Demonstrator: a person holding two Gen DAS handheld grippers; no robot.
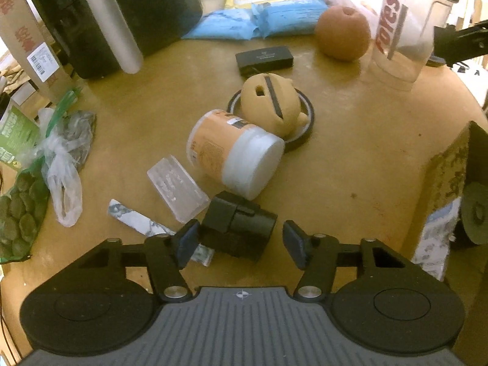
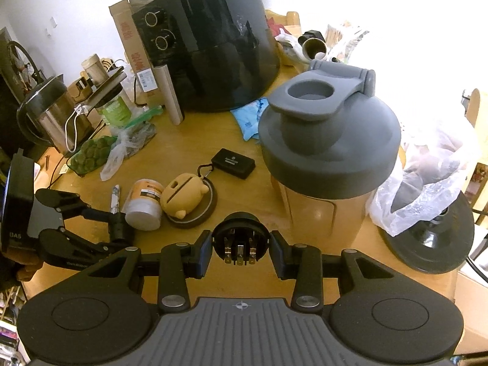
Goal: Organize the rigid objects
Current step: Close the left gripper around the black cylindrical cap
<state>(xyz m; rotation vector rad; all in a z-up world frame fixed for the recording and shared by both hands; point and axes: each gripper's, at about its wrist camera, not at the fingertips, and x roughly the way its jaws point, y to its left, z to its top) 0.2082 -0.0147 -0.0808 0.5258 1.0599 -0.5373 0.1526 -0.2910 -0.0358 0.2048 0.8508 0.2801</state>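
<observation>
**A:** On our left we had the black adapter block (image 1: 241, 228) lying on the desk (image 1: 350, 158), just in front of the jar (image 1: 235, 152) and the clear case (image 1: 177, 189). How did we expect it to handle?

**B:** Stiff, light, smooth plastic, so probably a bit slippery. We judged its flat side faces the best place to take hold. The left gripper (image 1: 241, 244) had its fingers apart. The block sat between them, the left pad at its edge and the right pad clear of it.

**A:** And on our right?

**B:** The right gripper (image 2: 241, 251) had its fingers clamped on the round plug adapter (image 2: 241, 244), metal prongs facing us, lifted off the desk beside the shaker bottle (image 2: 329, 140). It was rigid too, and we judged it might roll in the pads.
</observation>
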